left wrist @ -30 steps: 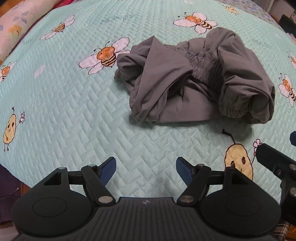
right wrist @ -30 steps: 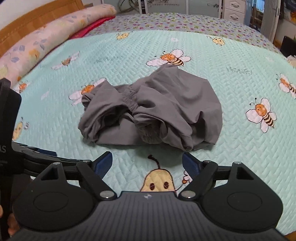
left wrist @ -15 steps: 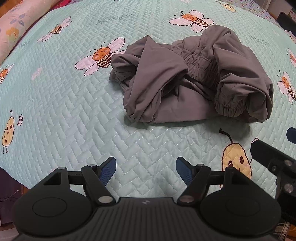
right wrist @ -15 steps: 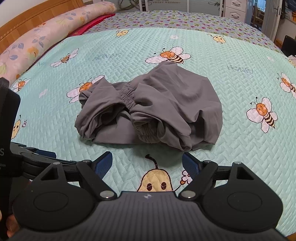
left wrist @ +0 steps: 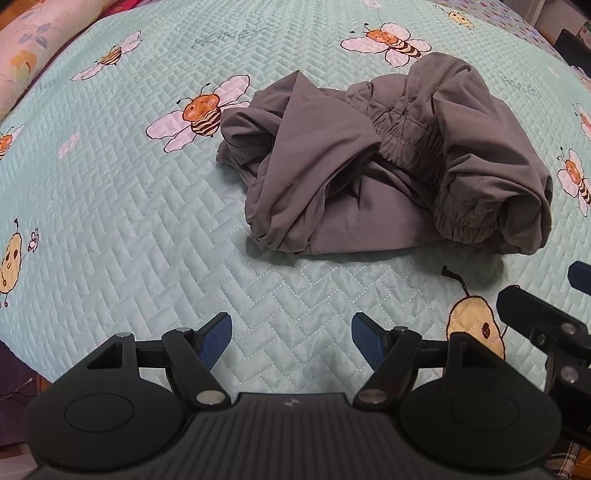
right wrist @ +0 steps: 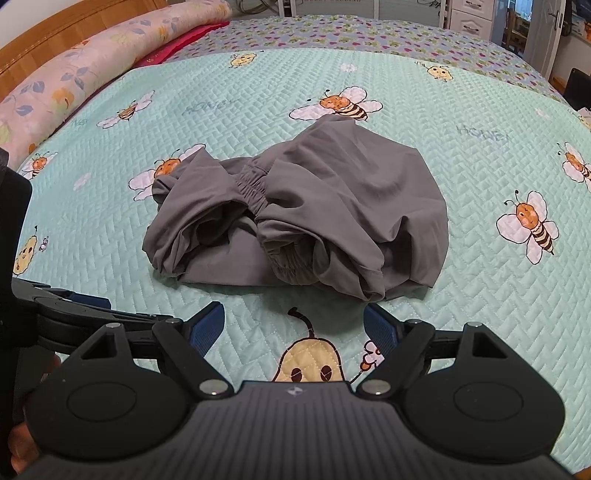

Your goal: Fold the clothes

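A mint-green quilted bedspread point(right wrist: 258, 110) printed with bees is spread over the bed; a wooden headboard point(right wrist: 55, 33) and white drawers point(right wrist: 472, 16) are seen behind.

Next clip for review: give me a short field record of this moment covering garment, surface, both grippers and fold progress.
garment: crumpled grey fabric garment with elastic gathered bands, lying in a bunched heap, not spread flat
surface: mint green quilted bedspread printed with bees
left gripper: jaws open, empty, short of the garment's near edge
right gripper: jaws open, empty, over a yellow pear print, short of the garment
contact: neither gripper touches the garment
background: floral pink pillow along the bed's far left side
fold progress: not started
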The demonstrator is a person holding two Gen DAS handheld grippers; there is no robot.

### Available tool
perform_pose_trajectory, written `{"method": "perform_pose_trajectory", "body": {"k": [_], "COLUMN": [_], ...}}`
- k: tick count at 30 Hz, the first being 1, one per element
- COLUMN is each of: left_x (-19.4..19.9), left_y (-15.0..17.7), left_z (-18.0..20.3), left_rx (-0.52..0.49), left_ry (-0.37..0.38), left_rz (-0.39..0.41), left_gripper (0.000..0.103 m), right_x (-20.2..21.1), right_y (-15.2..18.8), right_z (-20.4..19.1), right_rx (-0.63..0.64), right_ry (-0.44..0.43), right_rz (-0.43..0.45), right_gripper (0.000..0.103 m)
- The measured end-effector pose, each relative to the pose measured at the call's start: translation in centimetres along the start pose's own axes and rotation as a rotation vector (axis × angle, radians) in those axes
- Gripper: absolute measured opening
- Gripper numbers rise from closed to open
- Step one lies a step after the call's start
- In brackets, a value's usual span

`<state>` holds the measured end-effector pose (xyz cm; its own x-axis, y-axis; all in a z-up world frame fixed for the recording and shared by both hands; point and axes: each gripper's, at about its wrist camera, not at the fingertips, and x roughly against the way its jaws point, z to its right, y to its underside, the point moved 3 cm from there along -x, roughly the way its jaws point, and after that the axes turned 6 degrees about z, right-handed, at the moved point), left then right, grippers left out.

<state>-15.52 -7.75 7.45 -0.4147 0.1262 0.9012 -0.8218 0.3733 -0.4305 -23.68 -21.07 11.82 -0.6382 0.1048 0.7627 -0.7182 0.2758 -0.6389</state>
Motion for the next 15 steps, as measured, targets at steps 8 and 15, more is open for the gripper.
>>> {"method": "perform_pose_trajectory", "body": {"k": [8, 15], "left_x": [-1.7, -2.6], "left_y": [-0.3, 0.1], "left_z": [-0.6, -1.3], "left_rx": [0.02, 0.021], "left_ry": [-0.01, 0.01], "left_rz": [-0.025, -0.004], "left_gripper": [0.074, 0.074], "right_x": [-1.2, -1.5], "right_y": [-0.1, 0.7], "right_z": [0.0, 1.7], "right_rx": [0.026, 0.024], "right_ry": [0.002, -0.048], "right_rz": [-0.017, 0.027], "right_gripper": [0.082, 0.082]}}
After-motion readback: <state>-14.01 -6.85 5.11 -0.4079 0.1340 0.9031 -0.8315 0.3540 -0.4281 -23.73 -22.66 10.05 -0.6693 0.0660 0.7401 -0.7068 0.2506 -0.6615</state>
